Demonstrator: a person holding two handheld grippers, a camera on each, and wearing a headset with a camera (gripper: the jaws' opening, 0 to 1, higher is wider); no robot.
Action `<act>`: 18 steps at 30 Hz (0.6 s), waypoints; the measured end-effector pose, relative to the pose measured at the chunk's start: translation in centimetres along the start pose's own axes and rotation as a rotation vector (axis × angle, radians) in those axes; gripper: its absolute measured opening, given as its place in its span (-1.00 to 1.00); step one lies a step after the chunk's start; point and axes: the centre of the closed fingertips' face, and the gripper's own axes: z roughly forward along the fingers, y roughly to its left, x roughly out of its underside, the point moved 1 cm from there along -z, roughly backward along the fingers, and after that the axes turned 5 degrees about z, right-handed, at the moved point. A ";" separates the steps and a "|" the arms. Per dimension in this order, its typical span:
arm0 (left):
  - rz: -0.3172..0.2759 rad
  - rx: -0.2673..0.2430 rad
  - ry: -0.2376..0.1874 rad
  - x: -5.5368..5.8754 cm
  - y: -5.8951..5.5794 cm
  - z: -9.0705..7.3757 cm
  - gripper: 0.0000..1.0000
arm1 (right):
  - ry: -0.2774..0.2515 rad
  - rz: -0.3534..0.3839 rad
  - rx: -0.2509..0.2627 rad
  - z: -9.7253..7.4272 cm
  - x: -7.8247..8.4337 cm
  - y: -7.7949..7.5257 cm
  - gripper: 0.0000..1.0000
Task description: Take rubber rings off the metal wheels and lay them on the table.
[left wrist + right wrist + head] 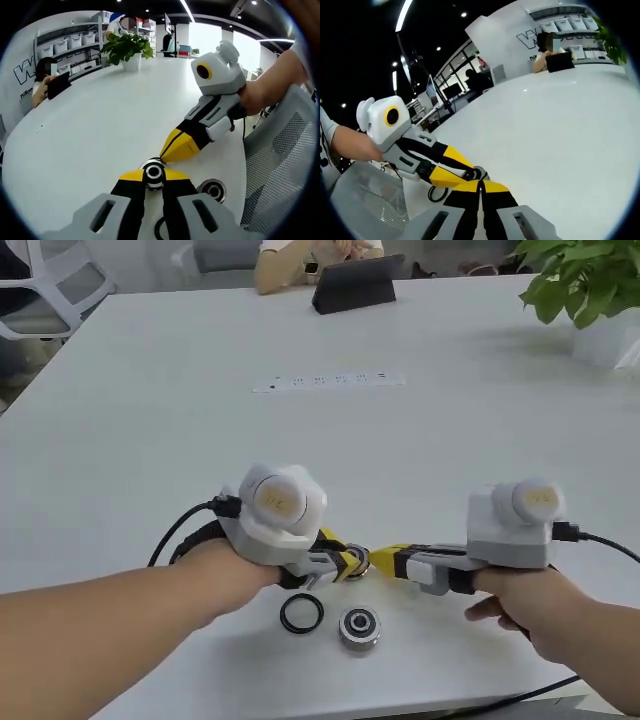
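The left claw [345, 562] is pinching a small silver metal wheel [153, 172] across its flat faces. It is holding the wheel just above the white tabletop [200, 440], close to the person. A thin black rubber band [150, 161] is sitting around that wheel's rim. The right claw [388, 558] is pointing at the wheel from the opposite side. Its yellow tips are pressed together and touching the rim, but I cannot tell whether they are nipping any rubber.

Nearer the person, a loose black rubber ring [284, 614] is lying flat on the tabletop. A second silver metal wheel [359, 627] is lying just beside it without touching. Whether that wheel is carrying a ring is too small to tell.

The ring is probably light, soft and stretchy, and it is likely gripping the metal snugly. A straight pull may therefore only be stretching it. The better hold is a pinch on one short stretch of the outer edge, lifting it over the lip and peeling round. The wheel looks hard and smooth, so it may be twisting or slipping between the tips. Clamping it on its faces is keeping the whole rim free for the other claw. Once off, the ring may spring or roll, so it should be laid down flat.
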 end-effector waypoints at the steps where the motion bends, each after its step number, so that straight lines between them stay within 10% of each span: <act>1: 0.001 0.000 0.001 0.0 0.0 0.0 -0.86 | 0.000 0.001 0.000 0.0 0.0 0.0 -1.00; 18: 0.008 -0.002 0.011 0.0 0.0 0.1 -0.86 | -0.002 -0.012 -0.014 0.2 -0.2 0.6 -1.00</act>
